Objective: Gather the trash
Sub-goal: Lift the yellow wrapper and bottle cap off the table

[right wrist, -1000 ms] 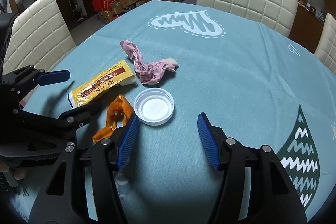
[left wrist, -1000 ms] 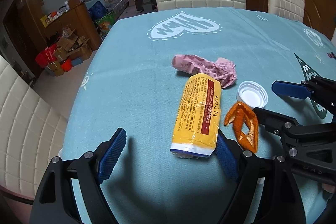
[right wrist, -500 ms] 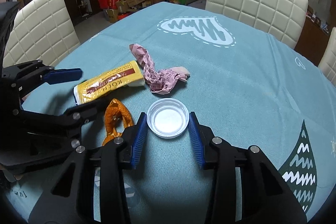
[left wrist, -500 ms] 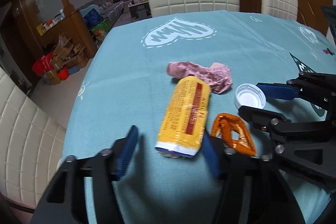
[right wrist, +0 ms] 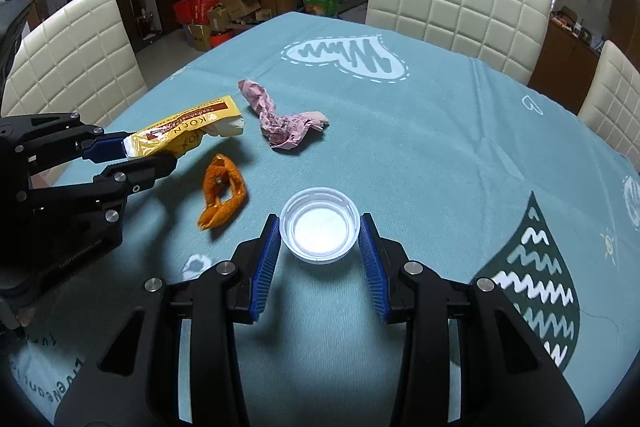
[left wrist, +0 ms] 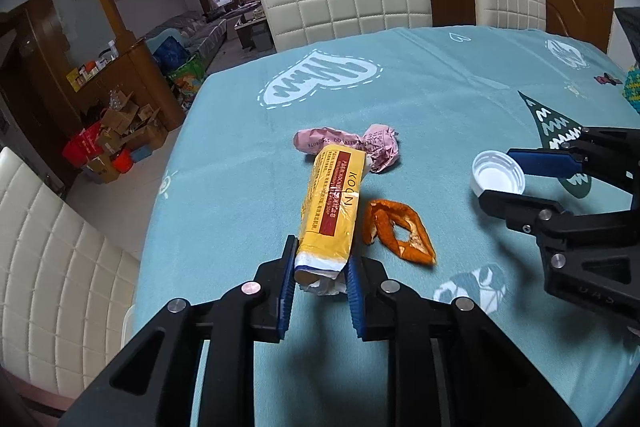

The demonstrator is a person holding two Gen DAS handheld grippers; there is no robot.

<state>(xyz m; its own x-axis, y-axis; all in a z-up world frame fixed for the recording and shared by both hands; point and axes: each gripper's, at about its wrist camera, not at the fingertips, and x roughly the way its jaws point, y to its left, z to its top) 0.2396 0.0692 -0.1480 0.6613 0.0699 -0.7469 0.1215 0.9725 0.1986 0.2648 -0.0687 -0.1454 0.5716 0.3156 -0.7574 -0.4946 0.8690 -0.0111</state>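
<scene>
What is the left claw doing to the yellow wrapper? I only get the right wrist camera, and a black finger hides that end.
Observer: In the left wrist view the left claw is closing, with both blue pads against the white end of the yellow wrapper.
Operator: Is there any trash my camera misses?
Observer: Maybe. That view shows a bumpy yellow-and-green thing at its far right edge, too cut off to name.

The left gripper [left wrist: 320, 267], wide open a second ago, is closing its jaws on the near end of the yellow wrapper [left wrist: 332, 211], whose far end now lifts off the table. The right gripper [right wrist: 319, 239], earlier open behind the white bottle cap [right wrist: 319, 225], now clasps it.
</scene>
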